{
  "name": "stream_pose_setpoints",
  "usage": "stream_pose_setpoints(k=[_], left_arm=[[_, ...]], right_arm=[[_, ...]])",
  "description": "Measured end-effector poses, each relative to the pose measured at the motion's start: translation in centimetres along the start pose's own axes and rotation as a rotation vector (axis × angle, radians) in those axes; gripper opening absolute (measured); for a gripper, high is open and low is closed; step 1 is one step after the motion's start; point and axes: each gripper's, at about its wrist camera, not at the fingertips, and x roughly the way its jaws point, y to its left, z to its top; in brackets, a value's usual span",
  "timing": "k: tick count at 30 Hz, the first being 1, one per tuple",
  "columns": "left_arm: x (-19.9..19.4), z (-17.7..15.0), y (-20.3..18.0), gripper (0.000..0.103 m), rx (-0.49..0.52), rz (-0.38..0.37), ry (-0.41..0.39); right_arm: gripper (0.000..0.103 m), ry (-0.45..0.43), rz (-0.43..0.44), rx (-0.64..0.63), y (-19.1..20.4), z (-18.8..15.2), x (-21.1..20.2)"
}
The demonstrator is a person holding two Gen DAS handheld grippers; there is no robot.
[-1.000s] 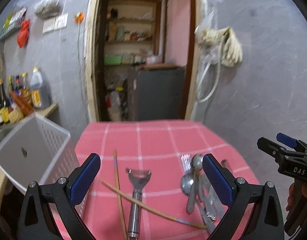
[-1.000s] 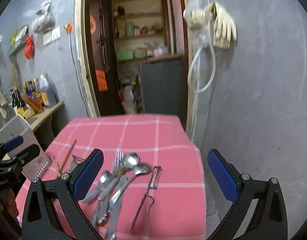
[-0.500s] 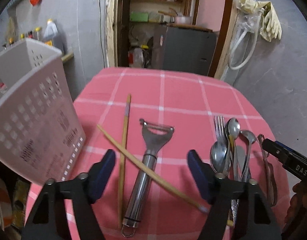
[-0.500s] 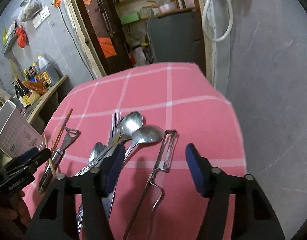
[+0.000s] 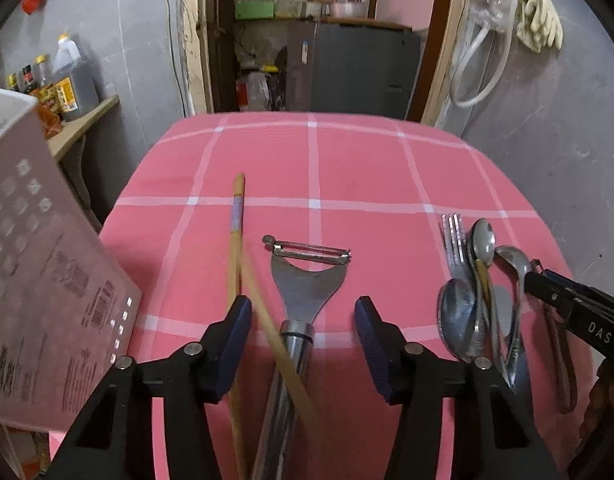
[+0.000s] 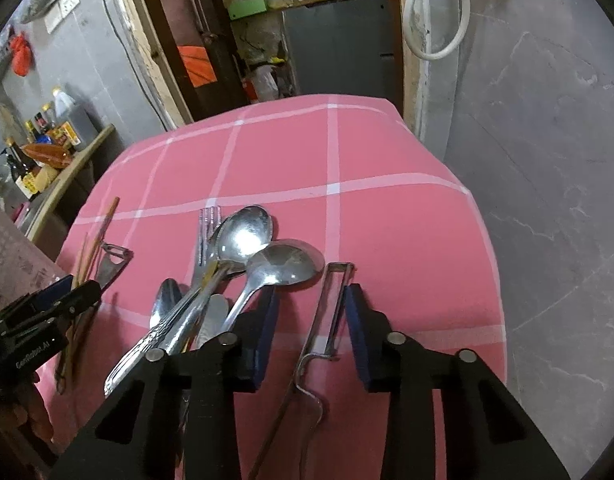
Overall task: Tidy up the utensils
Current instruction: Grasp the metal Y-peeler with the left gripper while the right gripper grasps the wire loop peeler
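On the pink checked tablecloth (image 5: 347,168) lie a steel Y-peeler (image 5: 307,276), two crossed wooden chopsticks (image 5: 235,240), a heap of spoons and a fork (image 5: 479,292), and a slim wire peeler (image 6: 331,304). My left gripper (image 5: 303,336) hangs low over the Y-peeler's handle. Its jaws are closing, with the handle and one chopstick between the pads, untouched. My right gripper (image 6: 309,320) straddles the wire peeler. Its jaws are closing too; the right pad is close to the peeler's blade and the left pad stands apart. The spoons (image 6: 247,236) lie just left of it.
A white perforated basket (image 5: 39,280) stands at the table's left edge. The table's right side runs along a grey wall (image 6: 547,160). Beyond the far edge is a doorway with a dark cabinet (image 5: 355,64). Bottles (image 5: 67,80) stand on a counter at the left.
Both grippers have come down toward the table and tipped downward. Their jaws have narrowed from wide open, the left around the Y-peeler's handle, the right around the wire peeler.
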Motion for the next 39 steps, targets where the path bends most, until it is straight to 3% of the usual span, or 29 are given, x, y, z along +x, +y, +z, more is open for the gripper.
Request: stream_pose_setpoints(k=[3, 9, 16, 21, 29, 33, 35, 39], left_arm=[[0.7, 0.5, 0.3, 0.041, 0.006, -0.014, 0.046], [-0.1, 0.9, 0.1, 0.040, 0.046, -0.022, 0.027], [0.4, 0.6, 1.3, 0.040, -0.039, -0.055, 0.066], [0.7, 0.4, 0.8, 0.040, -0.017, -0.077, 0.096], [-0.3, -0.7, 2.6, 0.035, -0.129, -0.154, 0.129], [-1.3, -1.1, 3.1, 0.033, -0.134, -0.129, 0.105], [-1.6, -1.2, 3.1, 0.024, -0.121, -0.112, 0.099], [-0.8, -0.8, 2.7, 0.018, -0.094, -0.109, 0.136]], right_arm=[[0.029, 0.005, 0.003, 0.013, -0.1, 0.2, 0.0], [0.029, 0.001, 0.009, 0.024, -0.3, 0.1, 0.0], [0.029, 0.004, 0.015, 0.043, -0.4, 0.3, 0.0], [0.029, 0.004, 0.017, 0.045, -0.5, 0.3, 0.0], [0.029, 0.001, 0.021, 0.042, -0.4, 0.3, 0.0], [0.029, 0.003, 0.023, 0.044, -0.5, 0.3, 0.0], [0.029, 0.004, 0.023, 0.043, -0.6, 0.3, 0.0], [0.029, 0.012, 0.026, 0.040, -0.5, 0.5, 0.0]])
